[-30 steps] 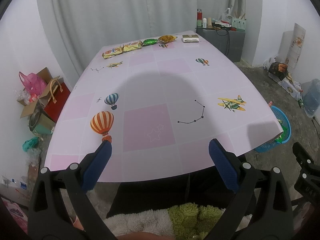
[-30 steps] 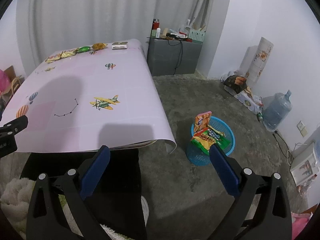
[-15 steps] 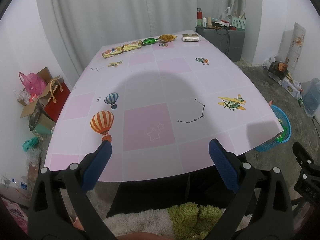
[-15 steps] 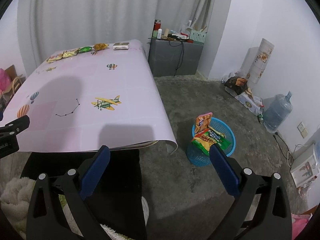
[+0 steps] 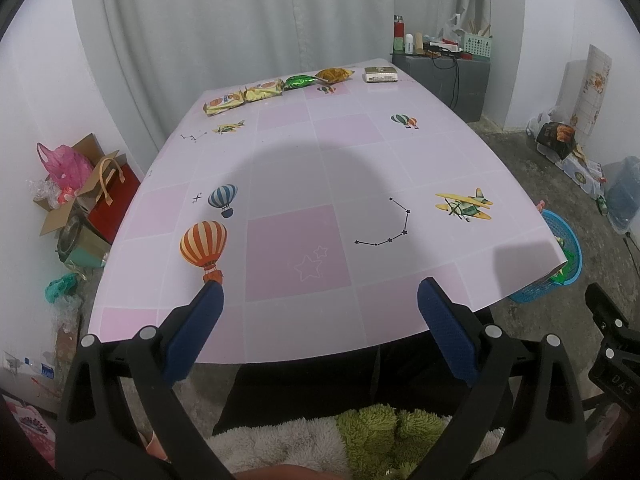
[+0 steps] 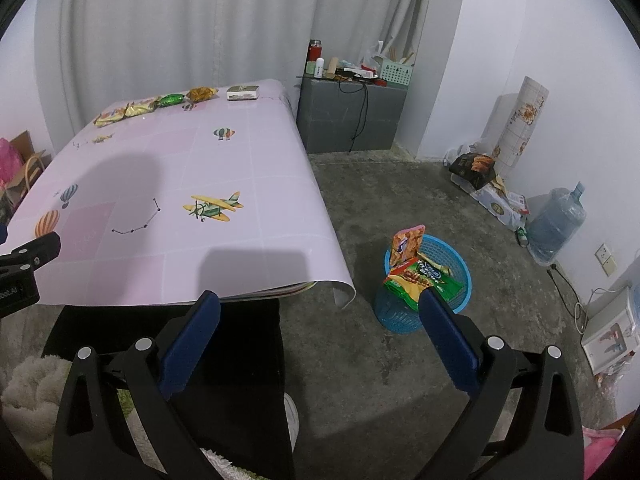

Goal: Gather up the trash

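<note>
Both my tongs are spread wide and hold nothing: the left gripper [image 5: 319,300] hangs over the near edge of the table [image 5: 304,168], the right gripper [image 6: 320,312] over the floor beside it. Snack wrappers [image 5: 276,89] lie in a row at the far edge; the blue basket [image 6: 448,252] already holds packets.

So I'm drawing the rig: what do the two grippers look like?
Both match. The left gripper and right gripper have black plastic clamp-style arms with silver rivets, and textured dark blue pads on each finger. White lettering marks the right one's side.
</note>
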